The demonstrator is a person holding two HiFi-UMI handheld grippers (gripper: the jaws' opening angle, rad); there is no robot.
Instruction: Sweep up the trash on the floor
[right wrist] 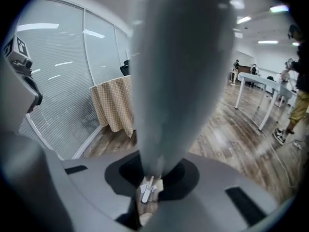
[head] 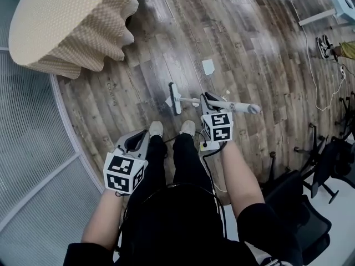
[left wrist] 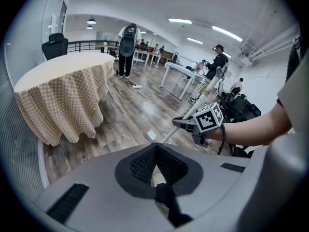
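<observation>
My right gripper (head: 212, 100) is shut on the white handle (head: 233, 106) of a broom that slants down ahead of my feet. Its flat head (head: 175, 97) rests on the wood floor. A paper scrap (head: 168, 101) lies against the head, and a larger white paper (head: 208, 66) lies farther out. In the right gripper view the handle (right wrist: 178, 81) fills the middle and the head (right wrist: 146, 191) shows small below, with scraps around it. My left gripper (head: 136, 141) hangs by my left leg, shut and empty; its view shows the paper (left wrist: 151, 135) and the right gripper (left wrist: 186, 123).
A round table with a checked cloth (head: 66, 21) stands at the far left, beside a glass wall with blinds (head: 28, 148). Office chairs (head: 327, 165) and a cable (head: 316, 82) crowd the right. White tables (left wrist: 181, 74) and people stand farther back in the room.
</observation>
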